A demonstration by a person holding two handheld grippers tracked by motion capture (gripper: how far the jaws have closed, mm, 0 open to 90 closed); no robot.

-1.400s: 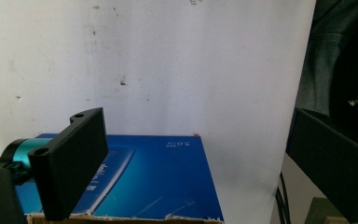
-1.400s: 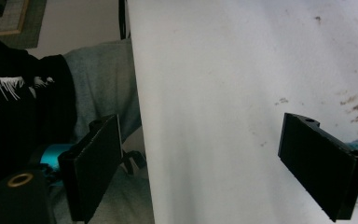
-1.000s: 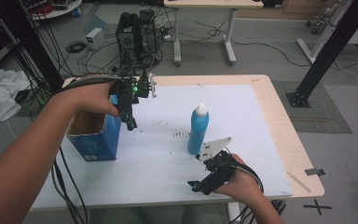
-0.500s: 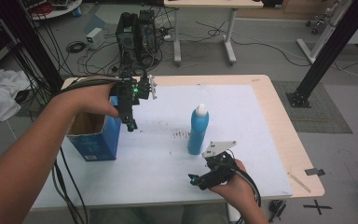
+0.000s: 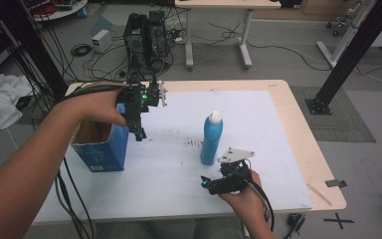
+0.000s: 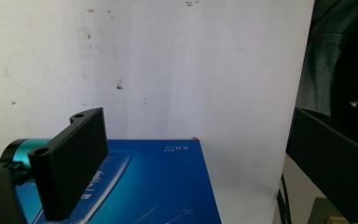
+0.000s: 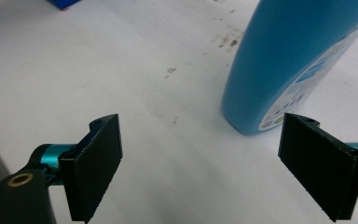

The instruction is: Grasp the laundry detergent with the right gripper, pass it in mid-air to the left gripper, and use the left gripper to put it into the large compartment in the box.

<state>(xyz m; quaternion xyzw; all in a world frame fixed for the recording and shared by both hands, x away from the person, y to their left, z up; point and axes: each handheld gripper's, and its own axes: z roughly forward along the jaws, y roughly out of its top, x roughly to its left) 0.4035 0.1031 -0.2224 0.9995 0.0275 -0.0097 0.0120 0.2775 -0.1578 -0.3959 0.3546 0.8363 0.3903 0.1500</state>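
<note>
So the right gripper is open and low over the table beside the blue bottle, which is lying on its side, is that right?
Not quite: the blue bottle stands upright on the white table cover, white cap on top, as the high view shows. The rest holds: the right gripper is open, its jaws wide apart in the right gripper view, low over the table beside the bottle.

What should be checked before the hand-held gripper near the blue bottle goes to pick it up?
1. Right hand-held gripper open wide: ok, jaws stand well apart.
2. Bottle upright on the table: ok.
3. Nothing between the jaws and the bottle: ok, just bare white surface.
4. Bottle lined up between the jaws: not ok, it sits off toward one jaw in the right gripper view.
5. Left hand-held gripper out of the way: ok, it is open and empty over by the blue box.
6. Bottle cap shut: cannot tell.
</note>
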